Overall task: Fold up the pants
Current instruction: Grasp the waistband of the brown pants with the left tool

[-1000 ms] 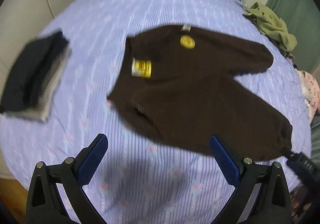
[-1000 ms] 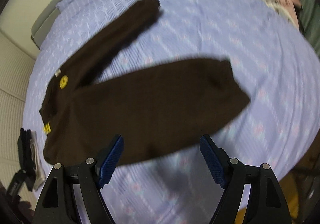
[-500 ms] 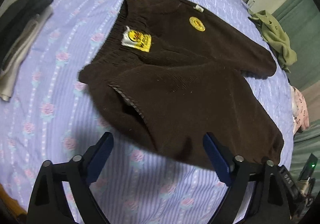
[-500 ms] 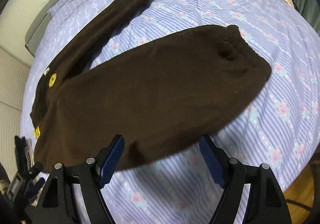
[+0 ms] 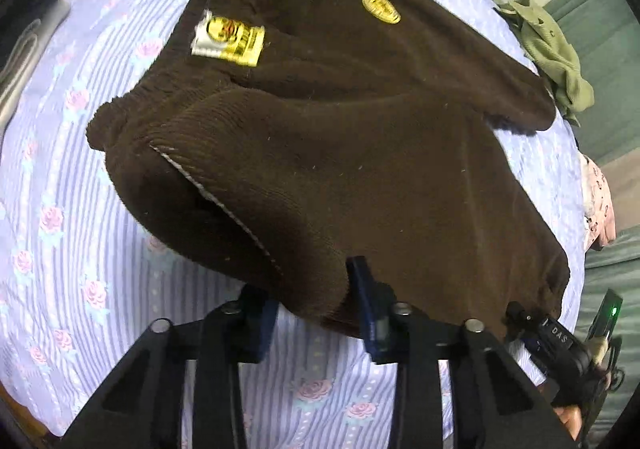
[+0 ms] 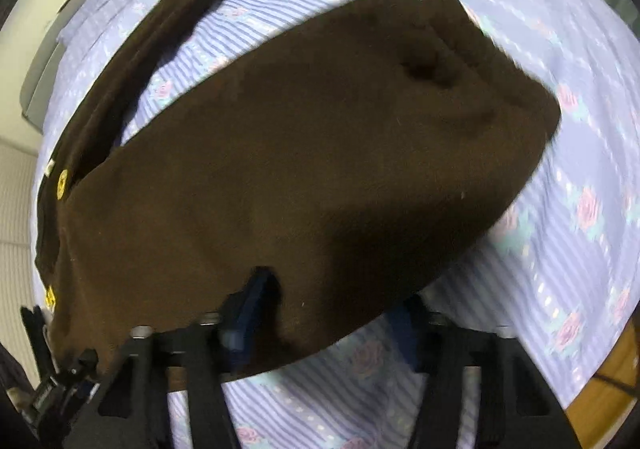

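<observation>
Dark brown pants (image 5: 340, 153) with yellow labels lie spread on a purple striped floral bedsheet (image 5: 72, 209). My left gripper (image 5: 316, 309) has its jaws closing around the near edge of the pants by the pocket opening; the cloth lies between the blue pads, a gap still showing. In the right wrist view the near leg (image 6: 320, 169) fills the middle and the far leg (image 6: 168, 17) runs to the upper left. My right gripper (image 6: 324, 321) has its jaws closing around the near leg's lower edge.
A green garment (image 5: 556, 53) and pink clothes (image 5: 598, 205) lie at the bed's right edge. A folded dark and grey stack (image 5: 24, 33) sits at the left. The other gripper (image 5: 560, 345) shows at lower right.
Both grippers moved forward and down to the near edge of the pants. Their jaws narrowed from wide open around the cloth.
</observation>
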`<state>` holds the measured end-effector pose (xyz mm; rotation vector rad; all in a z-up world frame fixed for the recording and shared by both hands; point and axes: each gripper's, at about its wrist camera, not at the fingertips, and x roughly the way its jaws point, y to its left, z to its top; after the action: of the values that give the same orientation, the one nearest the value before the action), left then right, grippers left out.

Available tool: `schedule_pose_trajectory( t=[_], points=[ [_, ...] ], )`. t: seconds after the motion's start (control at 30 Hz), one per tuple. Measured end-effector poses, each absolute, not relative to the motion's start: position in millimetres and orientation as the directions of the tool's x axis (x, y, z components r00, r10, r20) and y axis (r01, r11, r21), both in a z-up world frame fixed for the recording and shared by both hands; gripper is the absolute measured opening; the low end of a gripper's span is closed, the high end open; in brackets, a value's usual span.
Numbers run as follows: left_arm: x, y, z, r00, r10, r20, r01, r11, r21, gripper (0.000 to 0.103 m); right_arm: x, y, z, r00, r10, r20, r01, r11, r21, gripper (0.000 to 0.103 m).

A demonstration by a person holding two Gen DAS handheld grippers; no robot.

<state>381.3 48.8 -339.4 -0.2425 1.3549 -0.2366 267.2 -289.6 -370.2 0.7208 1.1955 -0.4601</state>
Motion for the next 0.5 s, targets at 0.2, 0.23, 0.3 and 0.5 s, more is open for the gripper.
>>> schedule_pose_trajectory(
  t=[0.2, 0.23, 0.3, 0.5],
  points=[
    [378.0, 46.4, -291.3, 0.288, -0.305, -0.908, 0.104, 0.952, -0.287, 0.025, 278.6, -294.9, -308.6, 0.409, 0.038, -0.912, 0.597, 0.744, 0.298, 0.018],
    [378.1, 46.9, -280.9, 0.307, -0.312, -0.899, 0.103, 0.95, -0.295, 0.025, 281.2, -295.4, -289.8, 0.439, 0.024, -0.898, 0.576, 0.76, 0.302, 0.017],
    [380.4, 49.1, -262.6, 0.342, -0.319, -0.884, 0.09, 0.948, -0.307, 0.025, 289.1, -295.0, -255.2, 0.499, -0.003, -0.866, 0.535, 0.788, 0.305, 0.017],
    [419.4, 49.1, -213.4, 0.443, -0.335, -0.831, 0.045, 0.935, -0.353, 0.025, 355.8, -308.7, -180.0, 0.656, -0.041, -0.753, 0.437, 0.835, 0.335, 0.015]
  ],
)
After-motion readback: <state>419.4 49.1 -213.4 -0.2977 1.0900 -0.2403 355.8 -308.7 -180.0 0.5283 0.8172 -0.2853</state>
